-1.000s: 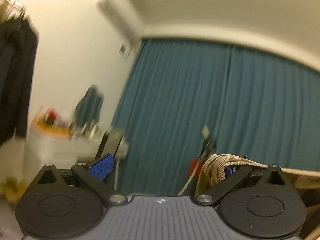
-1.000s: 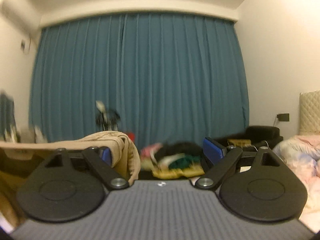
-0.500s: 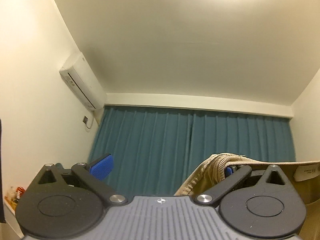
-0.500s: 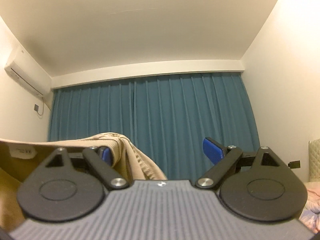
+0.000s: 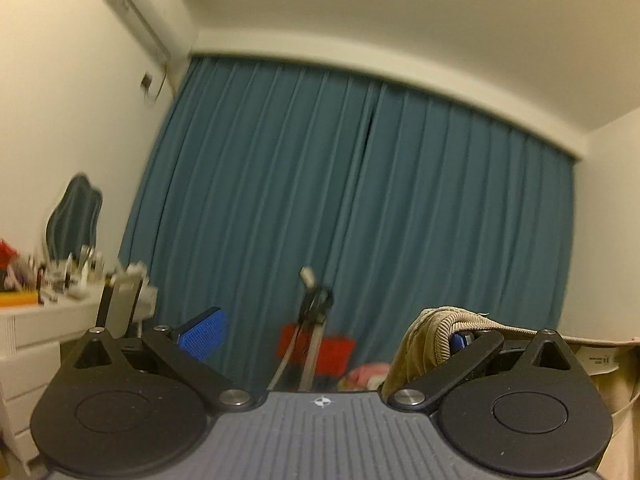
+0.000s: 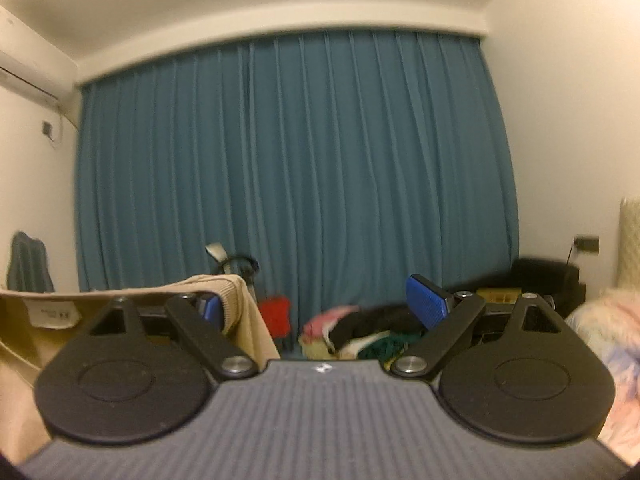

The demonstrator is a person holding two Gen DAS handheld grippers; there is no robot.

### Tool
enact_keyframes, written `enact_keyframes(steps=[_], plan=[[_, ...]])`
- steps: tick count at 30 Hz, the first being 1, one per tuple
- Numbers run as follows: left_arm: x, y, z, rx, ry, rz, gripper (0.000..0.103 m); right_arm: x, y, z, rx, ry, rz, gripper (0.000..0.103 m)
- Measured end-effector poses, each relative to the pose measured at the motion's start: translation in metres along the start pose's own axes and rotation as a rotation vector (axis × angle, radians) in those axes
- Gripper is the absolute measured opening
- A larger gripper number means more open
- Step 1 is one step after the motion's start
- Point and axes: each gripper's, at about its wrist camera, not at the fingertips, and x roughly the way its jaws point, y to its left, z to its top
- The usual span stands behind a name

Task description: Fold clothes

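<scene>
Beige ribbed garment (image 5: 430, 334) is up in the air btwn the two tools — its top hem runs side to side, one end hooked over the inner finger of each. In the left wrist view the left gripper (image 5: 336, 334) stands wide: the blue pad (image 5: 202, 338) on the outer finger is bare and well apart from the inner finger, which has the ribbed hem draped over it w/ cloth falling below. The right wrist view mirrors that — right gripper (image 6: 320, 310) also wide, outer blue pad (image 6: 425, 306) bare, inner finger wrapped by the same cloth, care label (image 6: 50, 312) showing on the stretch leading off to the left. So neither tool pinches; the fabric hangs on one finger each, like on hooks. Long axis of the held edge = the line joining the two grippers, body of the garment dropping below and mostly out of view. Both are equally near since both carry it. Ahead: teal curtain (image 6: 292, 168), pile of clothes (image 6: 352, 334) on the floor near it. My read: next move prob lowers the piece to lay it flat, and w/ no clamp a tilt inward could let the hem slip off.
</scene>
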Motion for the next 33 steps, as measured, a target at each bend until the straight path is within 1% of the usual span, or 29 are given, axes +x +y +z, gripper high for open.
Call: enact_keyframes(steps=[4,6,7,9,10,13,14,15,17,18,19,20,21,23,24,25,26,27,29,31,33], plan=[[0.105,-0.006,-0.03,-0.015,0.042,0.082,0.103,0.096,0.007,-0.024,0.015,0.053,-0.041,0.09],[0.164,-0.005,-0.042,-0.037,0.056,0.104,0.103,0.144,0.013,-0.039,0.02,0.064,-0.071,0.09],[0.191,-0.005,-0.057,-0.046,0.064,0.113,0.103,0.169,0.016,-0.048,0.023,0.07,-0.086,0.09],[0.25,0.004,-0.086,-0.053,0.096,0.133,0.103,0.218,0.018,-0.078,0.022,0.088,-0.106,0.09],[0.278,0.009,-0.105,-0.052,0.123,0.14,0.103,0.242,0.017,-0.105,0.016,0.117,-0.111,0.09],[0.37,0.03,-0.182,-0.047,0.243,0.144,0.103,0.315,0.014,-0.184,-0.002,0.203,-0.125,0.09],[0.398,0.037,-0.212,-0.043,0.292,0.141,0.103,0.339,0.013,-0.211,-0.008,0.232,-0.13,0.09],[0.422,0.044,-0.246,-0.036,0.348,0.136,0.103,0.354,0.011,-0.239,-0.013,0.267,-0.132,0.09],[0.471,0.059,-0.314,-0.023,0.458,0.127,0.103,0.385,0.006,-0.305,-0.024,0.367,-0.13,0.09],[0.493,0.065,-0.344,-0.01,0.531,0.105,0.103,0.4,0.006,-0.336,-0.031,0.419,-0.127,0.09],[0.514,0.071,-0.372,0.009,0.62,0.066,0.103,0.411,0.007,-0.356,-0.049,0.487,-0.105,0.09],[0.527,0.074,-0.393,0.037,0.692,0.039,0.101,0.422,0.007,-0.376,-0.068,0.555,-0.084,0.09],[0.533,0.074,-0.407,0.073,0.746,0.022,0.1,0.433,0.008,-0.396,-0.086,0.623,-0.062,0.09],[0.545,0.073,-0.436,0.146,0.855,-0.012,0.102,0.454,0.009,-0.435,-0.123,0.757,-0.018,0.09],[0.551,0.073,-0.451,0.182,0.909,-0.03,0.103,0.456,0.012,-0.434,-0.118,0.769,0.0,0.09],[0.554,0.072,-0.454,0.203,0.935,-0.041,0.103,0.457,0.014,-0.433,-0.114,0.781,0.018,0.09],[0.554,0.071,-0.447,0.207,0.935,-0.045,0.103,0.456,0.015,-0.428,-0.114,0.786,0.036,0.09],[0.553,0.07,-0.44,0.212,0.935,-0.05,0.103,0.451,0.019,-0.418,-0.117,0.774,0.05,0.089],[0.547,0.069,-0.421,0.207,0.902,-0.052,0.103,0.441,0.026,-0.398,-0.123,0.749,0.077,0.089],[0.523,0.069,-0.401,0.207,0.86,-0.054,0.103,0.427,0.031,-0.377,-0.112,0.719,0.096,0.09],[0.482,0.059,-0.377,0.205,0.817,-0.058,0.103,0.402,0.036,-0.36,-0.075,0.69,0.102,0.09]])
